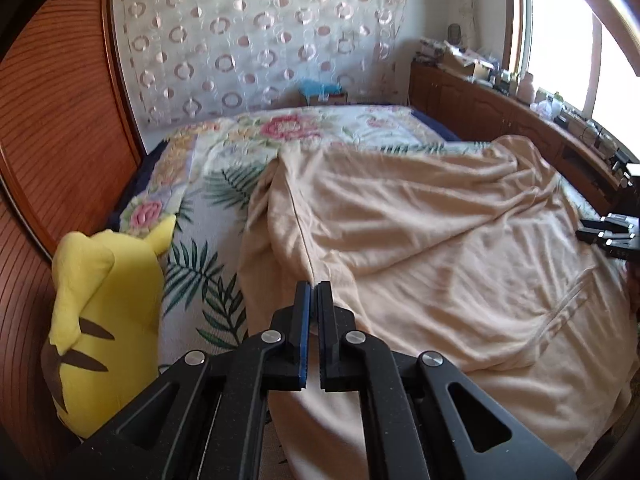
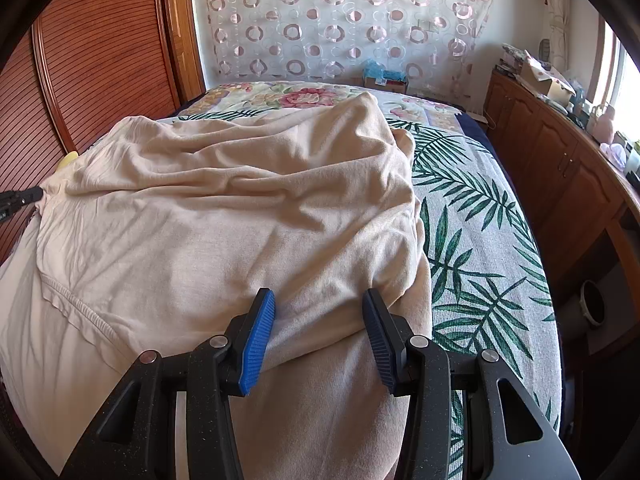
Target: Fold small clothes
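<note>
A beige garment (image 1: 420, 240) lies crumpled across the floral bedspread (image 1: 208, 200); it also fills the middle of the right wrist view (image 2: 240, 208). My left gripper (image 1: 314, 288) is shut on the garment's left edge at a seam. It shows at the left edge of the right wrist view (image 2: 24, 196), pinching the cloth. My right gripper (image 2: 318, 300) is open, its jaws wide apart over the garment's near right part, holding nothing. It also shows at the right edge of the left wrist view (image 1: 604, 234).
A yellow plush toy (image 1: 100, 312) leans at the bed's left side by the wooden wardrobe (image 1: 52, 128). A wooden cabinet (image 2: 560, 168) with clutter on top runs along the right. A patterned curtain (image 2: 340, 20) hangs behind the bed.
</note>
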`<state>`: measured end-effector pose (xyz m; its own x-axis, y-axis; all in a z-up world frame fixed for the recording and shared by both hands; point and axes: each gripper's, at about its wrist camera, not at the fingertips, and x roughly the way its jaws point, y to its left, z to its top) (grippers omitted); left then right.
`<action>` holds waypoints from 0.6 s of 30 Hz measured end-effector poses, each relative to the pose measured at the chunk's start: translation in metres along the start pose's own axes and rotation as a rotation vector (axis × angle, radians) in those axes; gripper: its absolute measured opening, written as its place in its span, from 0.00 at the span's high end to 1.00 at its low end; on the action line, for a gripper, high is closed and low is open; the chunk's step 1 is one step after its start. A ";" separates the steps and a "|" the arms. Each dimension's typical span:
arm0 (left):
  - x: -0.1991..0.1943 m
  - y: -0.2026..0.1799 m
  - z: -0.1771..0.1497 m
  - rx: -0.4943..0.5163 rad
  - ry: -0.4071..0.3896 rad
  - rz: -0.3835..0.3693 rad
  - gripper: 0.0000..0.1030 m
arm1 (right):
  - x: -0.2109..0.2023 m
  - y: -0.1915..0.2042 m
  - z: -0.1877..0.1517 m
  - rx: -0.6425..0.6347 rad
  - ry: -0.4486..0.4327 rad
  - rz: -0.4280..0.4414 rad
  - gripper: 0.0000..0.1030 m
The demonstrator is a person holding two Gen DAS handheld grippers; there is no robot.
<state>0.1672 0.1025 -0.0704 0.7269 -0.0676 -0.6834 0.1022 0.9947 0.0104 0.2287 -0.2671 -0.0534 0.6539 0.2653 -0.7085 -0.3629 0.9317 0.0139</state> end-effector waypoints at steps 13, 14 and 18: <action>-0.014 -0.013 0.012 0.006 -0.044 -0.028 0.96 | 0.004 -0.017 0.014 0.083 0.030 0.045 0.54; -0.014 -0.013 0.011 0.004 -0.044 -0.030 0.96 | 0.006 -0.019 0.017 0.087 0.032 0.037 0.54; -0.013 -0.016 0.010 0.002 -0.041 -0.033 0.96 | 0.014 -0.019 0.024 0.082 0.047 0.037 0.62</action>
<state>0.1626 0.0868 -0.0547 0.7503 -0.1033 -0.6530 0.1280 0.9917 -0.0098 0.2606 -0.2752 -0.0465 0.6086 0.2899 -0.7386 -0.3294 0.9392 0.0972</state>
